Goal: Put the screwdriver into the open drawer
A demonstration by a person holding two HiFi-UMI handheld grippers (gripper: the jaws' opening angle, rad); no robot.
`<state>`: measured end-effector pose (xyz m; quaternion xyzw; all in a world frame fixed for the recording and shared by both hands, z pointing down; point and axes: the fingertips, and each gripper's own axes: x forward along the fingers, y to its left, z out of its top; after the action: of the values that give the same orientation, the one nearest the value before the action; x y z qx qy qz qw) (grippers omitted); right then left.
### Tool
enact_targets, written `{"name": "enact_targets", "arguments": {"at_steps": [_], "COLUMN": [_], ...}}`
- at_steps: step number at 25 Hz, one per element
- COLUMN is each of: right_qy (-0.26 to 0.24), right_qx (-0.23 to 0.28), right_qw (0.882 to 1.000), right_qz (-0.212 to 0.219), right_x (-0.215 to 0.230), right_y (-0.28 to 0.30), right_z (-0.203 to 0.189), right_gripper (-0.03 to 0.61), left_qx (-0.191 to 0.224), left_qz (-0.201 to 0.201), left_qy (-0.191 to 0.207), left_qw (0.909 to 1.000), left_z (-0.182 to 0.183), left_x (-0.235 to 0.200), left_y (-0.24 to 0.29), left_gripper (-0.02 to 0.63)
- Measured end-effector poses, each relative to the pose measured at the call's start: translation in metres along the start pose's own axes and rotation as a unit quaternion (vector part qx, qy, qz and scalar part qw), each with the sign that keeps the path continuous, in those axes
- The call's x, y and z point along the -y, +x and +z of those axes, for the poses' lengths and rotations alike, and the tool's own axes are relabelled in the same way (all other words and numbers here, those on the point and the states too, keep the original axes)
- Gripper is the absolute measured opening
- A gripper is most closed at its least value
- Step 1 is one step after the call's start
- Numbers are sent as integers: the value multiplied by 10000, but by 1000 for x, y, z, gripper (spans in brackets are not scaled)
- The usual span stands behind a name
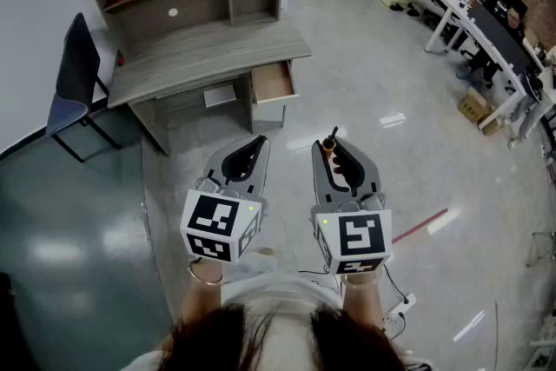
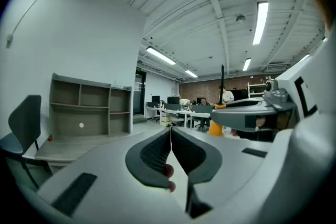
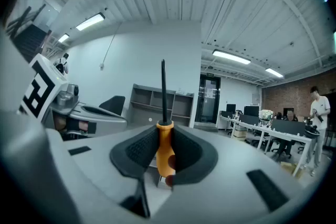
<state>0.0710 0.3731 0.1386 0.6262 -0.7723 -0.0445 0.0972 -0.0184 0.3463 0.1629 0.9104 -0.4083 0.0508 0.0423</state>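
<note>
Our right tongs (image 3: 164,134) grip the screwdriver (image 3: 165,150) by its orange handle; left tongs (image 2: 170,132) clenched, empty; open drawer (image 1: 272,82) well ahead of us

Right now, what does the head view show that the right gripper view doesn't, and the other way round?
Only the head view: the open drawer under the desk. Only the right gripper view: ceiling lights and a person standing far right. Both: the screwdriver, orange handle clamped in the right gripper, plus the left gripper, the desk and the chair.
</note>
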Motion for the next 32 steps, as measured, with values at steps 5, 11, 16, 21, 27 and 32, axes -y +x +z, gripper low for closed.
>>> {"name": "enact_targets", "arguments": {"at_steps": [5,11,16,21,27,32], "right_qy": [-99,-117,-138,-140,-93,-51], "right_qx": [121,18,-101,-210,-232,-227], "right_qw": [9998,9998,9997,9996,9997,9997], "right_qz": [-109,-169,-186,-128,-21,83], "right_x": [-14,-23,-22,-12,14,43], "right_y": [27,56,78,109,152,188], "right_z": [7,6,6,-1,-6,-13], "right_gripper": [89,89,89,89,89,89], "left_qx": [3,-31,-60,-155,-225,-277], "left_qz": [-58,-156,-227,-212,-119,-59], "left_qy": [5,-60,-151,-154,-129,-77], "left_qw": [10000,9999,9996,9995,9996,9996], "left_z": [-4,-8,-7,-12,-5,-1], "left_x": [-31,-59,-75,-92,-111,-121], "left_y": [4,14,29,55,104,152], "left_gripper": [20,20,20,20,20,20]}}
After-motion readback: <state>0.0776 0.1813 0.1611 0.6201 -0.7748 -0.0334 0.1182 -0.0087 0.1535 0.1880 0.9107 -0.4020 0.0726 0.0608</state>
